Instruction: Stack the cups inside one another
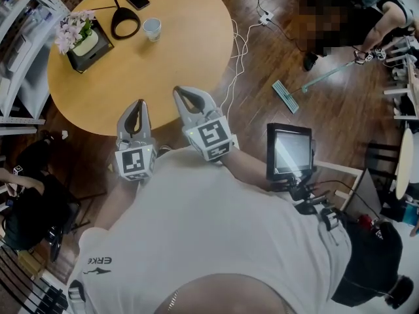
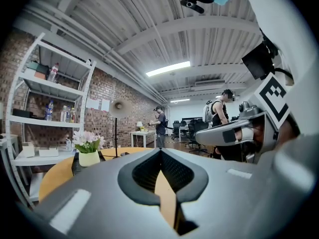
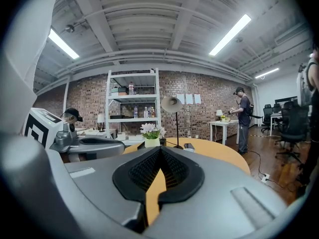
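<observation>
A single pale cup (image 1: 152, 28) stands upright on the far part of the round wooden table (image 1: 170, 57); I cannot tell whether more cups sit inside it. My left gripper (image 1: 139, 103) hovers at the table's near edge, jaws shut and empty. Just to its right, my right gripper (image 1: 178, 91) reaches slightly further over the tabletop, also shut with nothing held. Both are well short of the cup. The left gripper view shows the closed jaws (image 2: 160, 151) with table wood beyond them. The right gripper view shows its closed jaws (image 3: 159, 149) aimed across the table.
A flower pot (image 1: 82, 38) on a black tray, a lamp's ring base (image 1: 124, 23) and a phone (image 1: 137, 0) share the table's far side. White shelving (image 1: 19, 57) stands at left. A monitor (image 1: 290, 152), floor cables (image 1: 239, 51) and a mop (image 1: 286, 95) lie at right.
</observation>
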